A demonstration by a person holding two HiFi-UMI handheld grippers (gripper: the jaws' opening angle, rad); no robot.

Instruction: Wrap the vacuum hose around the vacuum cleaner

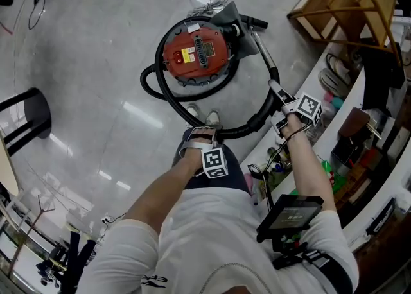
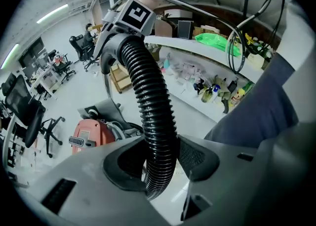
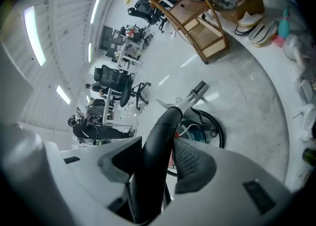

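The red round vacuum cleaner (image 1: 196,52) stands on the pale floor in front of the person's feet. Its black ribbed hose (image 1: 157,84) leaves the left side, curves past the front and rises to the right. My left gripper (image 1: 200,137) is shut on the hose (image 2: 148,101) at the bottom of that curve, the ribs pinched between the pads (image 2: 195,156). My right gripper (image 1: 280,103) is shut on the smooth black hose handle (image 3: 160,141), from which the metal wand (image 1: 262,49) runs back to the vacuum cleaner (image 3: 200,129). The right gripper's marker cube (image 2: 134,15) shows in the left gripper view.
A wooden chair (image 1: 350,4) stands at the top right. A curved white counter (image 1: 340,103) crowded with bottles and clutter runs down the right side, close to my right arm. A black chair (image 1: 26,119) sits at the left. Office chairs (image 3: 116,84) stand farther off.
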